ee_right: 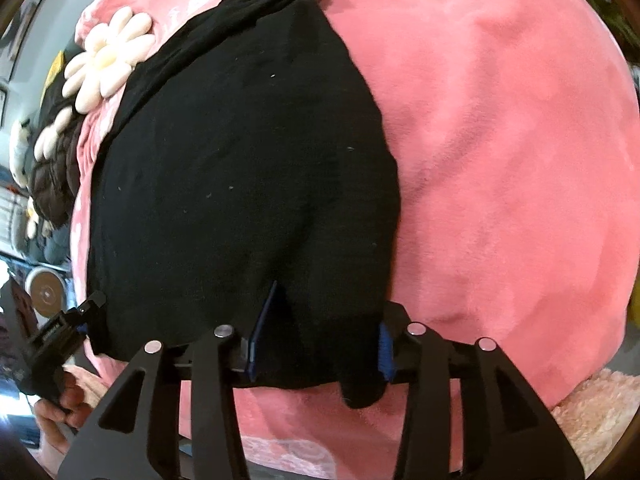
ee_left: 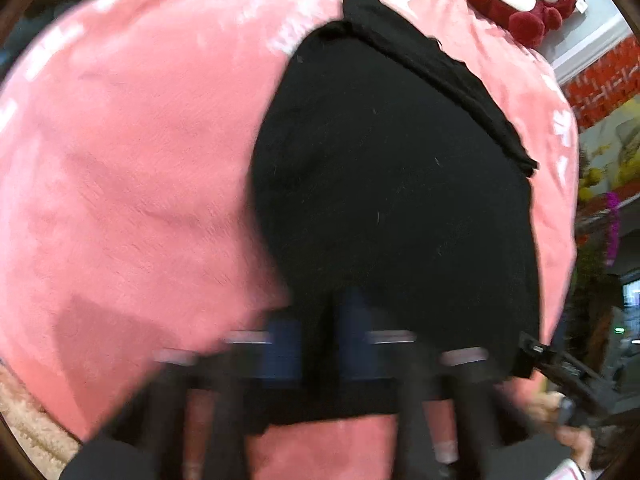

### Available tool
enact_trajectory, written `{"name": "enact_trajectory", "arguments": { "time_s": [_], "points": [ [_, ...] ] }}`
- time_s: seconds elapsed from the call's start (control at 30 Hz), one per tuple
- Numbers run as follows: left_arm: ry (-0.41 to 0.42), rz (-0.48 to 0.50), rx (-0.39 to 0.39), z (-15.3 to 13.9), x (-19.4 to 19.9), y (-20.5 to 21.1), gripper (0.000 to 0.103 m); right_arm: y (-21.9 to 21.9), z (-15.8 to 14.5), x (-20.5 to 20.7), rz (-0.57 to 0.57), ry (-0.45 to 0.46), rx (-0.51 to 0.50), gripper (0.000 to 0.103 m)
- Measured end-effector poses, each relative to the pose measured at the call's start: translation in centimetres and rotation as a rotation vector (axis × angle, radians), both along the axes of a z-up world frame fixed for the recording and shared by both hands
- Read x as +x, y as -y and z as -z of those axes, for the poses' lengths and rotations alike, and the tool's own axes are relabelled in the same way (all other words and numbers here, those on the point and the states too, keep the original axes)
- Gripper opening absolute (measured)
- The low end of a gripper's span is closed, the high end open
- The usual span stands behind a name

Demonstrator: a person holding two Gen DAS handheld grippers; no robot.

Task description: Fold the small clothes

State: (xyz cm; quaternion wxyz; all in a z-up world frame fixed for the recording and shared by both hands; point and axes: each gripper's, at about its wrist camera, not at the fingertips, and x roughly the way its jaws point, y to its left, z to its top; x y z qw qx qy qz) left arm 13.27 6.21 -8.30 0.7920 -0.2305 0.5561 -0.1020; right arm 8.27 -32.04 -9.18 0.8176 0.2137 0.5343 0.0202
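Both tongs (ee_left: pixel 320 340) (ee_right: pixel 320 344) low at garment (ee_right: pixel 240 180) hem

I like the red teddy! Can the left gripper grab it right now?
Probably not. The left gripper seems busy at the near edge of the black garment, and the red teddy sits at the pink blanket's far side.

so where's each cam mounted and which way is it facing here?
Left wrist: on the left gripper, looking along its blurred blue fingers over the black garment on the pink plush blanket; the right gripper and hand show at lower right.
Right wrist: on the right gripper, facing the same black garment; the left gripper and hand show at lower left.
Shared: garment, blanket, each other's gripper at the near hem.
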Motion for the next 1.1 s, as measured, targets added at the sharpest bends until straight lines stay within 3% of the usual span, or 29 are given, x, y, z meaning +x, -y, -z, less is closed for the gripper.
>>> {"name": "enact_trajectory", "arguments": {
  "time_s": [0.03, 0.07, 0.1, 0.27, 0.43, 0.7, 0.97, 1.1],
  "points": [
    [-0.009, -0.01, -0.044, 0.1, -0.1, -0.4, 0.004, 0.2, -0.1, -0.1, 0.003, -0.002, 0.001, 0.033],
    [-0.001, -0.011, -0.07, -0.3, -0.4, -0.5, 0.004, 0.5, -0.2, -0.2, 0.007, 0.0, 0.022, 0.009],
    [0.014, -0.005, -0.073, -0.8, -0.6, -0.5, 0.004, 0.8, -0.3, -0.3, 0.011, 0.001, 0.052, 0.005],
    [0.077, 0.012, -0.101, -4.7, -2.2, -0.8, 0.004, 1.9, -3.4, -2.9, 0.03, 0.06, 0.119, 0.005],
    [0.069, -0.007, -0.161, -7.3, -4.3, -2.5, 0.004, 2.8, -6.3, -6.0, 0.02, 0.1, 0.171, 0.005],
    [0.049, 0.054, -0.118, -10.7, -10.5, -3.3, 0.004, 2.4, -8.3, -12.2, -0.052, 0.103, 0.136, 0.005],
    [0.022, 0.084, -0.112, -12.2, -16.3, -3.6, 0.004, 1.6, -9.5, -17.9, -0.109, 0.109, 0.123, 0.005],
    [0.045, 0.08, -0.126, -14.7, -17.5, -4.0, 0.004, 1.8, -12.3, -19.3, -0.124, 0.166, 0.134, 0.005]
  ]
}}
